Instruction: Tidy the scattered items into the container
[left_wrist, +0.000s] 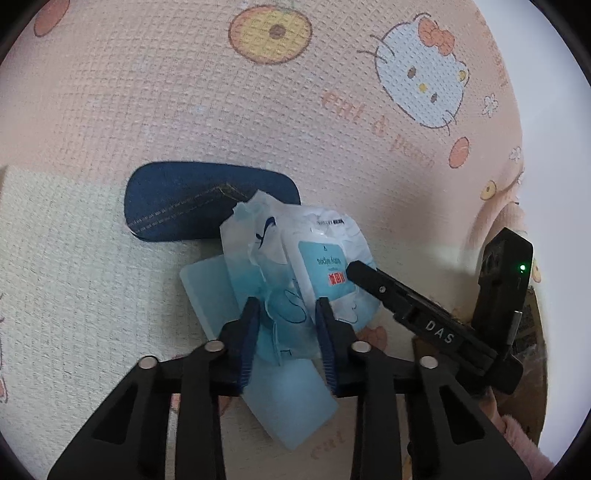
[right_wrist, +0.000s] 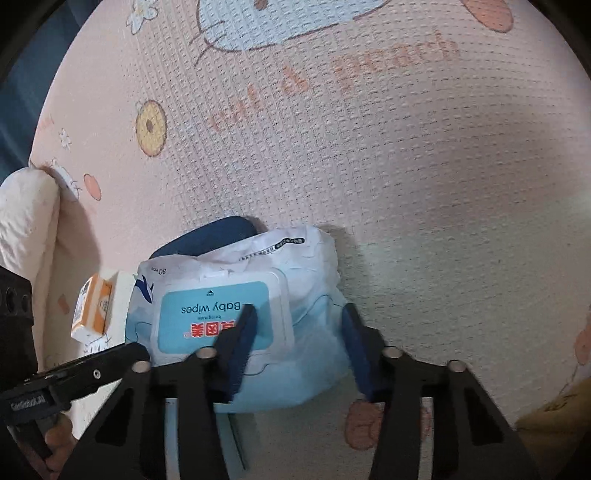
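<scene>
Here, nearest each camera, both grippers are clamped on one soft pack of baby wipes (right_wrist: 236, 317), which lies on a pale blue flat card or lid (left_wrist: 291, 402) on a pink cartoon-printed play mat (left_wrist: 184, 110). The left gripper (left_wrist: 286, 314) has its blue-padded fingers (left_wrist: 248, 325) pinching the crumpled blue end of the pack. The right gripper (right_wrist: 297, 325) holds the other end: one finger presses on the pack's plastic flip lid, the other sits against the pack's side. In the left view the right gripper's black finger tip reaches onto the label. Just behind the pack, partly under it, lies a dark blue oval case with stitching (left_wrist: 192, 199). To the left in the right view, a small orange-and-white carton (right_wrist: 94, 310) stands near the pack, with a white cushion (right_wrist: 26, 214) further back. No container shows in either view.
</scene>
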